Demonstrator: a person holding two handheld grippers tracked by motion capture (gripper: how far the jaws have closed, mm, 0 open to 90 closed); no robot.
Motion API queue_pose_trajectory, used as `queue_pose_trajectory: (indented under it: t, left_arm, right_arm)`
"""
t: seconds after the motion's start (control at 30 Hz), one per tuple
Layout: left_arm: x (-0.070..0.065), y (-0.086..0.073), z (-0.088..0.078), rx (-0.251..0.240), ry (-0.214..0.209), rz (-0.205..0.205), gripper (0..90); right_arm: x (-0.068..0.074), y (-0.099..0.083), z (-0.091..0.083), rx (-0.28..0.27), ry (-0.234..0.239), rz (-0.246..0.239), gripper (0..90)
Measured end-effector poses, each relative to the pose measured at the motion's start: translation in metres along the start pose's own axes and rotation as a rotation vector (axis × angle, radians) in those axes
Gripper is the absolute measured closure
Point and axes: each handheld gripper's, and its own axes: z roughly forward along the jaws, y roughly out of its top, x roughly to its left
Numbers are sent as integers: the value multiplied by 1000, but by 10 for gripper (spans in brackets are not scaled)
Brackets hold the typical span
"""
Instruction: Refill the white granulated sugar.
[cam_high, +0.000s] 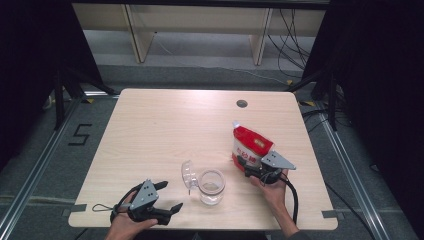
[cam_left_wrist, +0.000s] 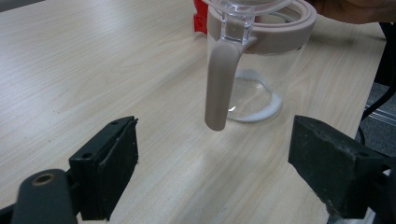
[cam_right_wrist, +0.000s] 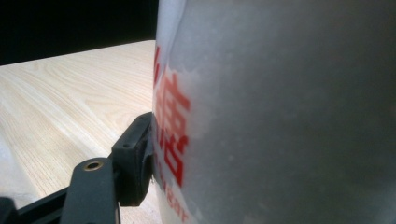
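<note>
Evidently the work in hand is filling the jar (cam_high: 211, 186) from the bag (cam_high: 250, 146). The right gripper (cam_high: 246, 166) is clamped on the bag's lower part, one black pad (cam_right_wrist: 133, 161) pressed into its side in the right gripper view, and the bag stands upright on the table (cam_high: 165, 130), to the right of the jar and a little farther back. The left gripper (cam_high: 169, 196) rests near the table's front edge with its jaws spread wide and nothing between them, aimed at the jar's handle (cam_left_wrist: 220, 84).

Next, probably, the bag must be lifted and tipped over the jar's mouth, which calls for a firm hold on a soft, shifting load.

The bag is red on top, white below with red lettering, full and plump. The jar is clear with a beige rim, its transparent lid (cam_high: 188, 174) hinged open.
</note>
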Motion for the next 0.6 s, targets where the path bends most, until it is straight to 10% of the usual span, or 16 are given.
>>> queue_pose_trajectory:
  t: [0.6]
  left_arm:
    - [-3,0,-1,-3,8,-25,156]
  right_arm:
    - [-2,3,2,-10,3,8,404]
